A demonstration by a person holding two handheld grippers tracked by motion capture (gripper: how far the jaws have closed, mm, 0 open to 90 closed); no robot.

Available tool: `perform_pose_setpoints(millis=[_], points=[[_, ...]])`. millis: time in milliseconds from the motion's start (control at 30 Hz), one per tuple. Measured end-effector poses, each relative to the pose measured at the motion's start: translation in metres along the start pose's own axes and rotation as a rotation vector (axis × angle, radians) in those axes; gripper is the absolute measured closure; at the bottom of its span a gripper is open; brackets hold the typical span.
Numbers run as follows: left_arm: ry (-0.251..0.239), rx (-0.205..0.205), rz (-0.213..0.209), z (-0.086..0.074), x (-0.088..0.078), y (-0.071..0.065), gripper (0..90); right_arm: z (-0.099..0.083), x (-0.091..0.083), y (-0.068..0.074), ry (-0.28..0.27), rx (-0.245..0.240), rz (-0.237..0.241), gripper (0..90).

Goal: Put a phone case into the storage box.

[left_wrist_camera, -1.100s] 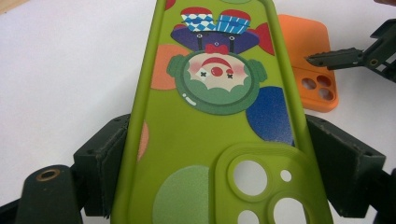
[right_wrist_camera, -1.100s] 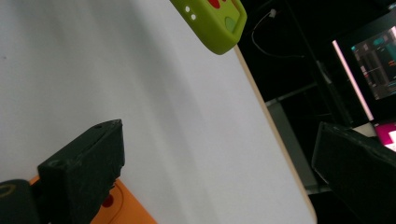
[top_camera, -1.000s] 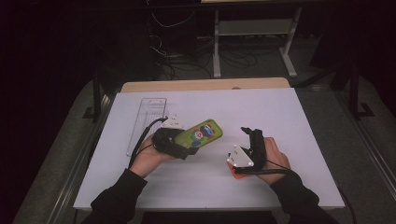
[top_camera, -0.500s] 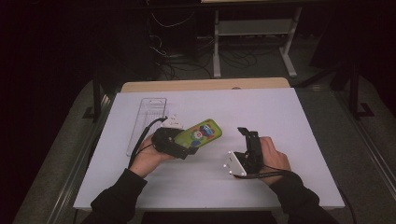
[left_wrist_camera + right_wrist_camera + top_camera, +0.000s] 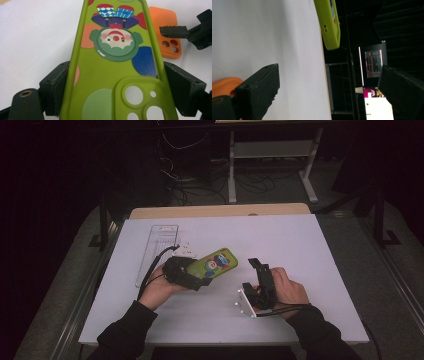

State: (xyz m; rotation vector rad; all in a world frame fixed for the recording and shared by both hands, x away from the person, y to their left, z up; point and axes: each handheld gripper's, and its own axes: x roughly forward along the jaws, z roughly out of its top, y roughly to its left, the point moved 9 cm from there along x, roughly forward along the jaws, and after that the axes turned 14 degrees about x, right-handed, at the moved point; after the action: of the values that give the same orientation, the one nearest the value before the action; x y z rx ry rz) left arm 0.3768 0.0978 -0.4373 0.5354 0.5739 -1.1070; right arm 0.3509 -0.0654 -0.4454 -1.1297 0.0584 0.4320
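Grasping is judged done: the green phone case (image 5: 112,75) is clamped between the fingers of the left gripper (image 5: 186,274) and held above the white surface (image 5: 310,250). The right gripper (image 5: 260,282), fingers apart and empty, hangs beside the orange case (image 5: 167,37); placing is left

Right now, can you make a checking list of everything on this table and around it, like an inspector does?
Surface: white table top, wooden strip along its far edge.
Job's things: green phone case with a clown picture, held off the table; orange phone case lying flat.
Clutter: clear tray at the far left.
Grippers: left gripper shut on the green phone case's sides; right gripper open, nothing between its jaws.
Cables: black cable trailing from the left gripper; more wires on the floor behind.
Surroundings: dark room, white metal stand beyond the table.
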Motion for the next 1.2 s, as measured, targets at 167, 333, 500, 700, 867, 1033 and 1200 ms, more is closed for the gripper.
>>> perform_pose_setpoints(millis=[167,333,500,700,867,1033,1200], points=[[-0.005,-0.028,-0.004,0.002,0.001,-0.004,15.5,0.010,-0.001,0.003,-0.027,-0.026,-0.012,4.5],[0.002,-0.018,-0.014,0.004,0.000,-0.007,15.5,0.017,0.000,0.008,-0.042,-0.039,-0.003,6.2],[0.003,-0.008,-0.019,0.005,-0.001,-0.007,15.5,0.027,0.002,0.011,-0.071,-0.058,-0.023,9.3],[-0.002,-0.001,-0.029,0.006,-0.002,-0.008,15.5,0.039,0.006,0.010,-0.112,-0.081,-0.057,13.0],[0.000,0.008,-0.036,0.007,-0.002,-0.010,15.5,0.046,0.011,0.008,-0.126,-0.094,-0.085,14.7],[-0.001,0.006,-0.045,0.008,-0.001,-0.011,15.5,0.047,0.014,0.010,-0.116,-0.106,-0.084,22.5],[0.003,0.026,-0.057,0.008,0.000,-0.014,15.5,0.045,0.013,0.012,-0.102,-0.125,-0.079,31.9]])
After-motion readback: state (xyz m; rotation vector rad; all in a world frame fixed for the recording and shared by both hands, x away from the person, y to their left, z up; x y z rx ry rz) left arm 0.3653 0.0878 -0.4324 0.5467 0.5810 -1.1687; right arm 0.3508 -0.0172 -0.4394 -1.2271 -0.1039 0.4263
